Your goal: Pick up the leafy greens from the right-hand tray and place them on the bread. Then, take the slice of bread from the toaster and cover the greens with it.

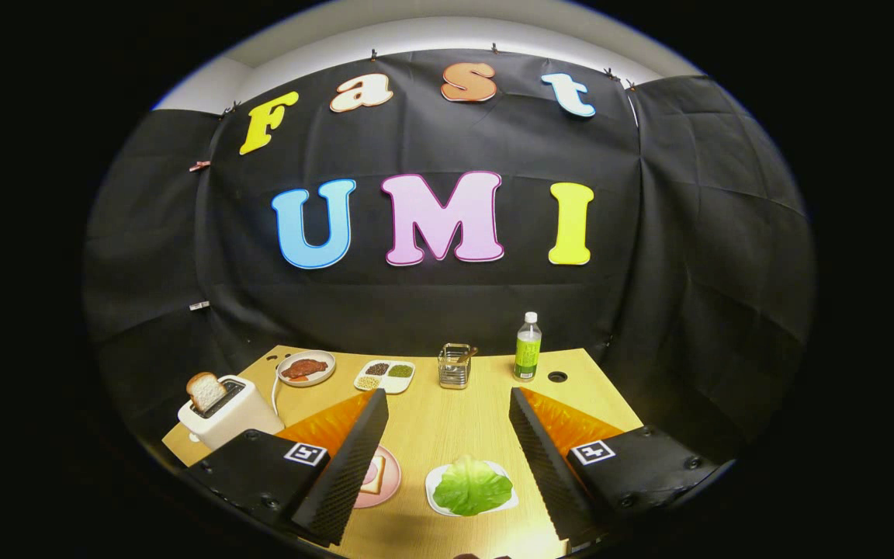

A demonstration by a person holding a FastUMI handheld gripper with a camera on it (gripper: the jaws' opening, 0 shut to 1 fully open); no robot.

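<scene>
The worktop (447, 435) is pale matt wood grain. The toaster (226, 415) looks like smooth white plastic, the small rack (454, 366) is shiny wire metal, and the leafy greens (472, 485) are glossy. The spread fingers (354, 458) have ribbed matt faces.

You are facing a black cloth wall (447, 310) hanging behind a light wooden table (431, 419) lower in the frame; pale ceiling (431, 31) is showing above.

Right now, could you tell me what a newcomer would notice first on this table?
The open tongs frame the scene, holding nothing. Between them lies the leafy greens on a white tray, with the pink plate of bread beside it, partly behind one finger. Further off, a bread slice stands up out of the white toaster, and a green bottle stands near the table's far edge.
</scene>
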